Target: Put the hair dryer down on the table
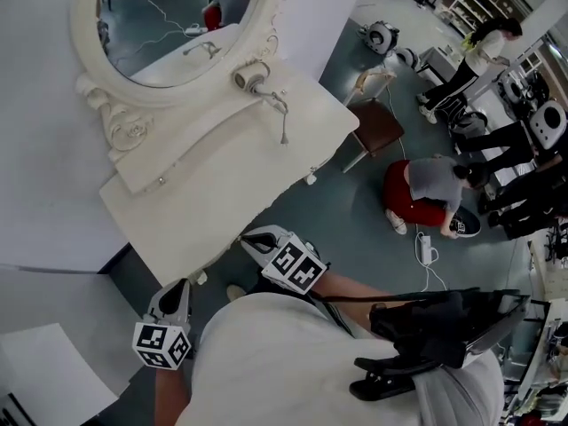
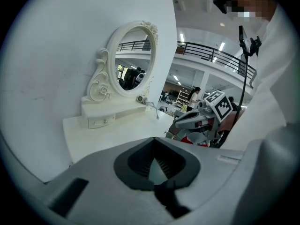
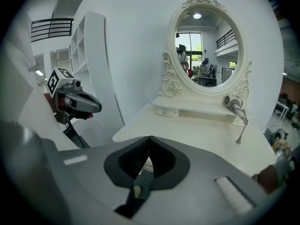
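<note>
The right claw (image 3: pixel 150 139) is closed tight, tips meeting, with nothing in it. The left claw (image 2: pixel 153 140) also has its jaws together and is empty. In the head view the right claw sits near the picture's centre, its tips close to the front edge of the white dressing table (image 1: pixel 232 193). The left claw is lower, at 7 o'clock from it, just off the table's near corner.

From the right claw, the hair dryer (image 1: pixel 252 78) lies at 12 o'clock on the raised shelf (image 1: pixel 191 145) under the oval mirror (image 1: pixel 169 20). Its cord (image 1: pixel 282 114) drops over the shelf edge and the plug rests on the tabletop.

Between the front edge and the shelf, the tabletop is a wide bare strip. A white wall (image 1: pixel 44 149) closes the side at 9 o'clock.

Past the table's far end, at 2 o'clock, stands a brown chair (image 1: pixel 377 127). At 3 o'clock a person (image 1: pixel 430 189) crouches on the grey floor (image 1: pixel 355 211), which stretches off toward 1 o'clock.
</note>
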`<state>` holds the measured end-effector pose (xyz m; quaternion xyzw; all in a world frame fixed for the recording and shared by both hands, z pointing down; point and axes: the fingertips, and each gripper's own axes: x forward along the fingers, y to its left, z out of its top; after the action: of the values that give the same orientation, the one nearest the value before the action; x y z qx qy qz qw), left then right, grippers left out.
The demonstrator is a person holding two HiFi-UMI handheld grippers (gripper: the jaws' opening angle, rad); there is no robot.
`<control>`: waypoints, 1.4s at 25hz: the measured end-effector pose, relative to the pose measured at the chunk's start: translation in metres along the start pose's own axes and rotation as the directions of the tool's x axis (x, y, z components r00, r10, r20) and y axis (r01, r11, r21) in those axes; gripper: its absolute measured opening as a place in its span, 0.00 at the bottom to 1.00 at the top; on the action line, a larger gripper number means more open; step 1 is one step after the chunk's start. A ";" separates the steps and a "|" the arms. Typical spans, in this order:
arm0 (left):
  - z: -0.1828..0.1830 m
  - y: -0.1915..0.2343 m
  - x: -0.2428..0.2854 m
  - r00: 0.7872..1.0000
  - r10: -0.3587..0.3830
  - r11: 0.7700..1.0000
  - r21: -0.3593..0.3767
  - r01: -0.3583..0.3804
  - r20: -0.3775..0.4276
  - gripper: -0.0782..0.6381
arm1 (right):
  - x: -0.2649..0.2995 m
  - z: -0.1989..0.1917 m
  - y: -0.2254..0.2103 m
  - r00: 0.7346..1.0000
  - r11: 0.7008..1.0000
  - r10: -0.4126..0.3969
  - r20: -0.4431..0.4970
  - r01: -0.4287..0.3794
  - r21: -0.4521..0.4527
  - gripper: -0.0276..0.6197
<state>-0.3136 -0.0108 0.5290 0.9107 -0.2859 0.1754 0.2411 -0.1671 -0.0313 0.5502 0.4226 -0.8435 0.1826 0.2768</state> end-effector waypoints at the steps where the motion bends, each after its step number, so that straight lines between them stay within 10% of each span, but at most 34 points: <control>1: -0.002 0.000 0.000 1.000 -0.004 1.000 0.001 0.004 -0.003 0.10 | 0.000 -0.001 0.002 1.000 1.000 0.002 -0.002 -0.002 0.000 0.04; 17: -0.009 -0.008 0.010 0.998 -0.046 0.999 0.013 0.046 -0.034 0.10 | -0.002 0.003 0.026 0.999 0.999 0.043 -0.003 -0.043 -0.027 0.04; 35: 0.030 -0.006 0.067 0.998 -0.018 0.999 0.033 0.020 -0.053 0.10 | -0.007 0.013 -0.050 0.999 0.999 0.039 0.031 -0.038 -0.030 0.04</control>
<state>-0.2522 -0.0515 0.5331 0.9123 -0.2678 0.2018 0.2349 -0.1271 -0.0633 0.5392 0.4049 -0.8584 0.1685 0.2660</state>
